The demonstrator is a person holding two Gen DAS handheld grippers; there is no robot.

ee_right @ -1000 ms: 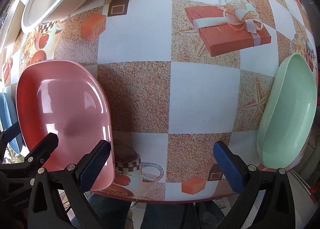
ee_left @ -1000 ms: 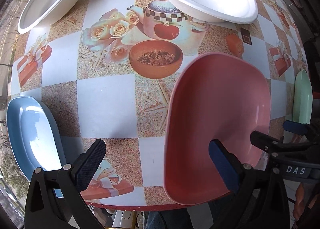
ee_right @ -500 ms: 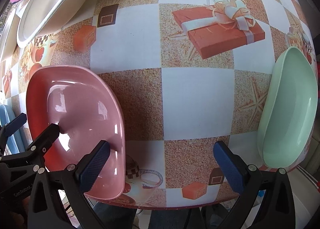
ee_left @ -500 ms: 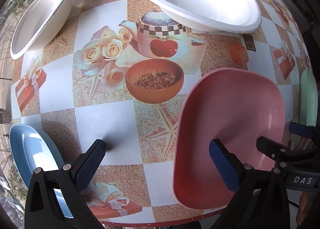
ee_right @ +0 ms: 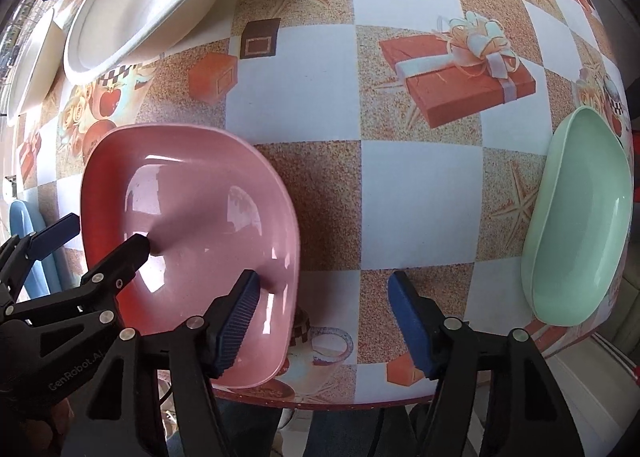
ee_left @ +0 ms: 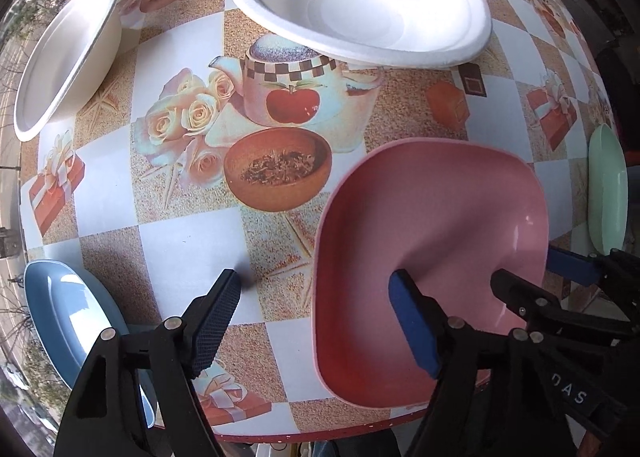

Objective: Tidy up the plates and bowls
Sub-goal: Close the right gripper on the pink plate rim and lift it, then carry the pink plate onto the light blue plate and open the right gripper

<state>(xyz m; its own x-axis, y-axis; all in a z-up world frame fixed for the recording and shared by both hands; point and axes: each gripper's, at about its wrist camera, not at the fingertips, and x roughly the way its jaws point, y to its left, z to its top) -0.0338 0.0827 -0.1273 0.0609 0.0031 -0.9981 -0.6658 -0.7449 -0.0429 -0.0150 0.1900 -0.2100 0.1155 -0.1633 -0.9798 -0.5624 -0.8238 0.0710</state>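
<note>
Patterned tablecloth (ee_left: 192, 225): both grippers straddle pink bowl's (ee_left: 432, 241) opposite rims, jaws closing w/o contact yet, prob. for two-handed lift — left gripper (ee_left: 314, 309), right gripper (ee_right: 324, 307).

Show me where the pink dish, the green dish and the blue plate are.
pink dish (ee_left: 440, 217): left wrist view, inner floor.
green dish (ee_right: 588, 217): right wrist view, inner floor.
blue plate (ee_left: 68, 309): left wrist view, flat middle.

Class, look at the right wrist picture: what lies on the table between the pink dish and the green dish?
Only bare tablecloth lies between the pink dish and the green dish; the right wrist view shows it.
</note>
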